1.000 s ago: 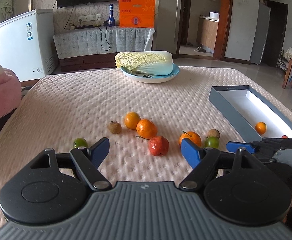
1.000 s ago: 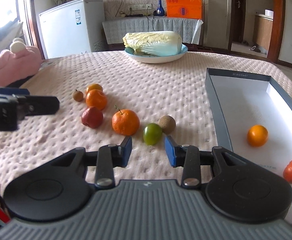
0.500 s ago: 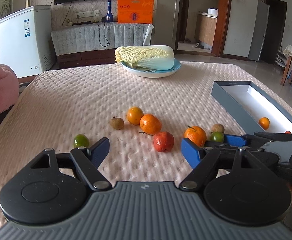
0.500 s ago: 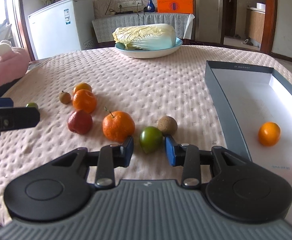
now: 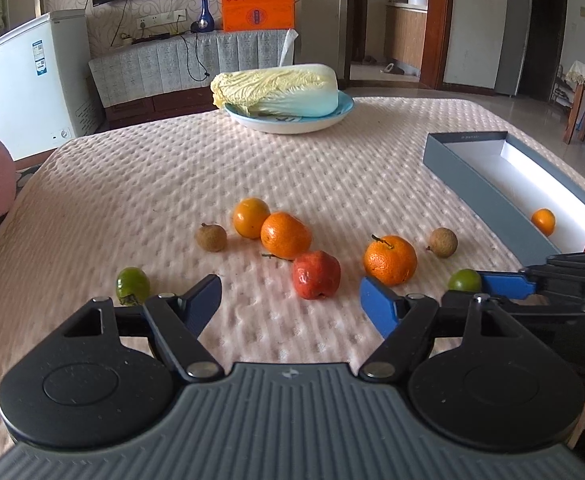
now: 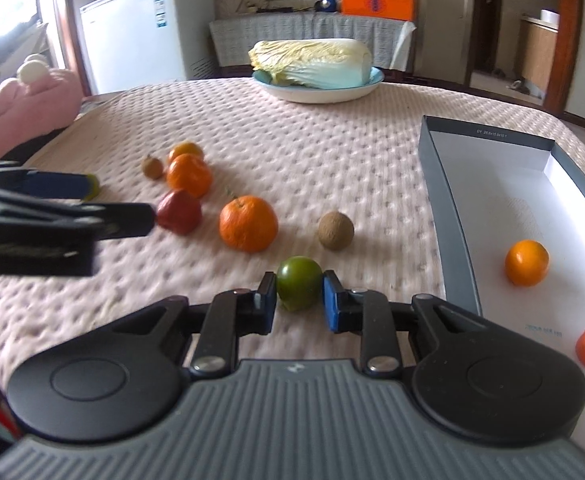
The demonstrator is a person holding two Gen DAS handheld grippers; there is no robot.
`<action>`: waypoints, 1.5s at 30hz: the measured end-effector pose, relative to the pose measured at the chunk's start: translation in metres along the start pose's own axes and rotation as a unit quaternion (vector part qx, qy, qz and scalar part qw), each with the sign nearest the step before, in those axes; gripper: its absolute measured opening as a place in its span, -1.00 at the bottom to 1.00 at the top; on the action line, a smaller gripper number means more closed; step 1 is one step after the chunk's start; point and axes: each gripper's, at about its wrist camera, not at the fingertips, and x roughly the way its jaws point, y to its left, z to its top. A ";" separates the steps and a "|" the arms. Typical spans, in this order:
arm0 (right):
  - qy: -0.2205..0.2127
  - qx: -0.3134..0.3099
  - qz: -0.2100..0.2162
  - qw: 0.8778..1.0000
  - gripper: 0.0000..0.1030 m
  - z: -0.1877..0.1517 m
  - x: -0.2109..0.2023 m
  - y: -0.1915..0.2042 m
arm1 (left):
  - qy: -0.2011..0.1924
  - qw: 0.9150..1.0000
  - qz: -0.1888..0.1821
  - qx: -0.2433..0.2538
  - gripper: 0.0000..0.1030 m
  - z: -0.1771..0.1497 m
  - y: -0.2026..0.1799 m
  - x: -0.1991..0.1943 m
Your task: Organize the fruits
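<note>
Left wrist view
Left gripper [image 5: 290, 298]: fingers spread wide, holding nothing, above the tablecloth [image 5: 312, 168].
Loose fruit: red fruit [image 5: 315, 274] just ahead; stemmed orange [image 5: 389, 259] to its right.

Right wrist view
Right gripper [image 6: 298, 295]: pads flank the green fruit [image 6: 299, 282], touching or nearly so; grip not certain.
Box [image 6: 436, 184]: on the right, with an orange [image 6: 526, 262] inside.

Green fruit [image 6: 298, 283] low centre w/ blue pads both sides, brown longan [image 6: 335, 230] & stemmed orange [image 6: 248, 223] just above it, red fruit [image 6: 180, 213] + two oranges [image 6: 189, 175] mid-left, grey box [image 6: 440, 200] at right w/ orange [image 6: 526, 262] inside.
</note>
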 end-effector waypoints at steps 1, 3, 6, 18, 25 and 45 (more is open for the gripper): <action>0.001 -0.003 0.003 1.000 -0.46 -0.001 -0.003 -0.001 | 0.003 1.000 0.004 0.002 0.49 0.000 -0.002 0.004; 0.001 -0.008 0.007 1.000 -0.46 -0.002 -0.008 -0.002 | 0.011 1.000 0.008 0.000 0.43 0.000 -0.005 0.012; -0.003 -0.011 0.014 1.000 -0.46 -0.003 -0.016 -0.005 | 0.025 1.000 0.017 -0.003 0.32 -0.001 -0.008 0.025; -0.005 -0.005 0.020 1.000 -0.46 -0.005 -0.027 -0.020 | 0.020 0.999 0.027 -0.040 0.24 -0.001 -0.014 0.049; -0.010 -0.001 0.027 1.000 -0.46 -0.001 -0.030 -0.022 | 0.020 0.999 0.016 -0.038 -0.28 0.001 -0.016 0.044; -0.025 -0.008 0.035 0.999 -0.46 0.006 -0.038 -0.004 | -0.006 0.999 0.030 -0.028 -0.28 0.013 -0.008 -0.004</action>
